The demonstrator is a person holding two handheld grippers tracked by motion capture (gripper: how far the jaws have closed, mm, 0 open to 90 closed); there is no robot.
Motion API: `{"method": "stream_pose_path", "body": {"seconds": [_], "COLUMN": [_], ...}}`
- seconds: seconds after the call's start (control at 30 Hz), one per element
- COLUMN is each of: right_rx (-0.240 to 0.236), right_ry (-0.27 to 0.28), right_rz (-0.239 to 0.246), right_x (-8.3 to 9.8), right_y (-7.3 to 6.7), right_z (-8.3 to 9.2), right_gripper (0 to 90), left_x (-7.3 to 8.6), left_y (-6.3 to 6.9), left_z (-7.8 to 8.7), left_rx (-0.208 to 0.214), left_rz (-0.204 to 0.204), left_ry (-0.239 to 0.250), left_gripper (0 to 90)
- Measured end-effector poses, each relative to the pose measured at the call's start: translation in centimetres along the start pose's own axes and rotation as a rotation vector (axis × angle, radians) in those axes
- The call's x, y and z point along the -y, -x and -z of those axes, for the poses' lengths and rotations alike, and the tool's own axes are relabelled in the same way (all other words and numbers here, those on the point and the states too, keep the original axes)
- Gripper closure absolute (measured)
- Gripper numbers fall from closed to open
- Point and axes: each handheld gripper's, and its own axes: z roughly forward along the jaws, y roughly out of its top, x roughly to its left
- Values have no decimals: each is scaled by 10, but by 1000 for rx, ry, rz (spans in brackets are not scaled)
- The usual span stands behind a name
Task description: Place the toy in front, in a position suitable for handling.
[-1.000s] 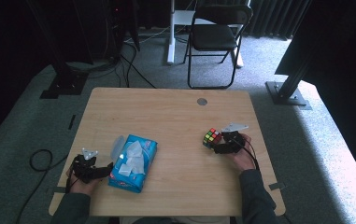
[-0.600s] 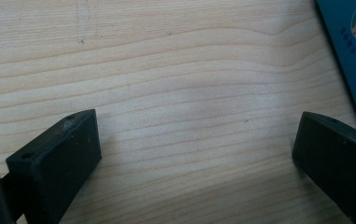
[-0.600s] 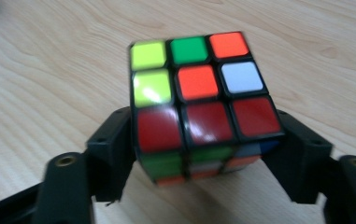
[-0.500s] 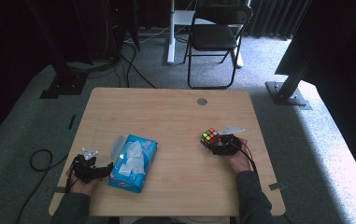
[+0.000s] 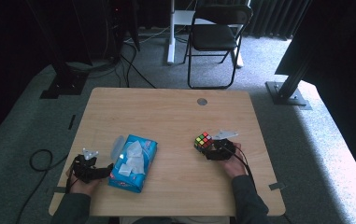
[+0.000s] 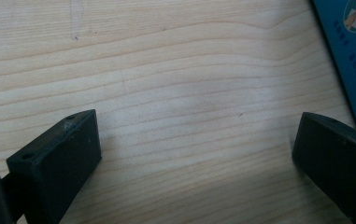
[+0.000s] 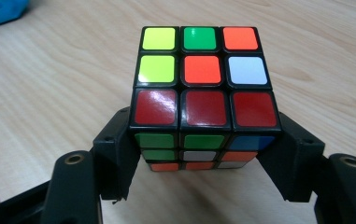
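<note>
- Wood-grain table carries our two items: a scrambled puzzle cube right of centre and a blue tissue pack left of centre.
- Our right gripper pinches the cube by its two sides.
- Our left gripper is spread over bare wood, just beside the pack.

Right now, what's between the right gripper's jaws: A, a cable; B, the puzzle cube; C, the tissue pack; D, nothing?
B: in the right gripper view the jaws of the right gripper press both sides of the puzzle cube, on the table.
</note>
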Motion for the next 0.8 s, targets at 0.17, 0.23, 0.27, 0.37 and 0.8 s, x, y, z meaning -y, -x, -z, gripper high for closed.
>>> {"method": "stream_pose_path", "body": {"seconds": [0.17,0.23,0.27,0.37,0.8], "right_rx": [-28,-37,-39,-49,-104], "right_ry": [-4,-7,-6,-2,0], "right_rz": [32,44,51,57,123], "right_x": [0,-1,-1,-2,-8], "right_y": [-12,-16,-18,-24,-46], "right_z": [1,0,0,-2,-9], "right_gripper": [340,339,339,339,337], "left_x": [0,-1,-1,-1,0], "left_y": [0,0,0,1,2], "left_z": [0,1,1,1,5], "left_rx": [0,3,3,-1,-7], "left_rz": [-1,-9,-8,-3,-13], "left_ry": [-4,-10,-11,-14,-19], "left_gripper": [15,15,15,16,62]}}
